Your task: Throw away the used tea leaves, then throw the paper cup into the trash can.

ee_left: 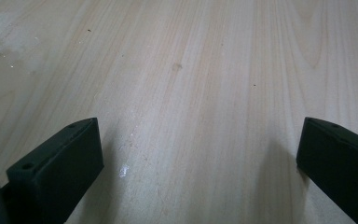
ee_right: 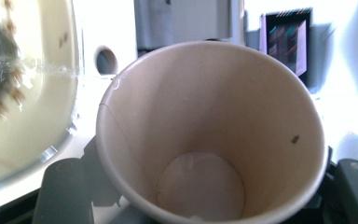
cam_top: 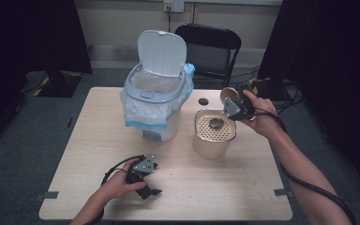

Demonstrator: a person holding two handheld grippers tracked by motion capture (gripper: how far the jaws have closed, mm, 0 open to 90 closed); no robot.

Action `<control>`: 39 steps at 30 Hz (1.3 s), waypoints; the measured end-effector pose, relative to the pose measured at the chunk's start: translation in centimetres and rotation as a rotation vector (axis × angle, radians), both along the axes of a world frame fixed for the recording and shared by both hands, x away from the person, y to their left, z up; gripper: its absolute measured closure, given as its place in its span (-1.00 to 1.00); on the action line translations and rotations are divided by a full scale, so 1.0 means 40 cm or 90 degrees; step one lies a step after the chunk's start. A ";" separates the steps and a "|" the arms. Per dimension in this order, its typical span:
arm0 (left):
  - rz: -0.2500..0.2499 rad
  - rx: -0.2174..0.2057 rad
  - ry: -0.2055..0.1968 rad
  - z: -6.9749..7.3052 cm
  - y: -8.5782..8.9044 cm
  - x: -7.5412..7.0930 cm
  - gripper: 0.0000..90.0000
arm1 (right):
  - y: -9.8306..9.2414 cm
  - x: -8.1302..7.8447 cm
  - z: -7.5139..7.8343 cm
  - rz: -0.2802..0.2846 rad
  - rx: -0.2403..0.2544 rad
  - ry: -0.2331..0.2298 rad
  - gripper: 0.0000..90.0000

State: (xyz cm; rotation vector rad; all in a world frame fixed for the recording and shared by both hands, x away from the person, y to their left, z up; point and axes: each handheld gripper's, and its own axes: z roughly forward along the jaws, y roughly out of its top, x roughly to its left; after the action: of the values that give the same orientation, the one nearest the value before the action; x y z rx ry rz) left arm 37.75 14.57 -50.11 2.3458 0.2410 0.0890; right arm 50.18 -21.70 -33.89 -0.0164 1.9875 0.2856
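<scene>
The high view is dim and soft, with dark corners around the lit desk. In the right gripper view the background behind the paper cup is blown out white, the strainer beside it blurred. The left gripper view is evenly lit, with soft shadows by the fingers.

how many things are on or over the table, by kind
bin: 1
strainer pot: 1
paper cup: 1, held in the right tongs
dark round disc: 1
tongs: 2, the left tongs open and empty on the table
total: 6
</scene>
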 end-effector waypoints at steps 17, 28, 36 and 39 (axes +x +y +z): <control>0.001 -0.008 -0.004 -0.003 -0.001 0.000 -1.00 | -0.059 0.047 0.027 -0.069 0.384 0.257 -0.37; 0.000 0.001 0.000 0.000 0.000 0.000 -1.00 | -0.055 0.053 0.039 -0.077 0.407 0.291 -0.37; 0.000 0.000 0.000 0.000 0.000 0.000 -1.00 | -0.052 0.059 0.048 -0.084 0.426 0.308 -0.37; 0.000 -0.001 0.000 0.000 0.000 0.000 -1.00 | -0.048 0.064 0.054 -0.086 0.449 0.317 -0.37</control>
State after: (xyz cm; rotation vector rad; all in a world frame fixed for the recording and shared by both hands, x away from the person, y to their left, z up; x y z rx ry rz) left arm 37.75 14.57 -50.12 2.3445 0.2412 0.0882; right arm 52.75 -23.62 -31.72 0.6938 2.2491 0.9591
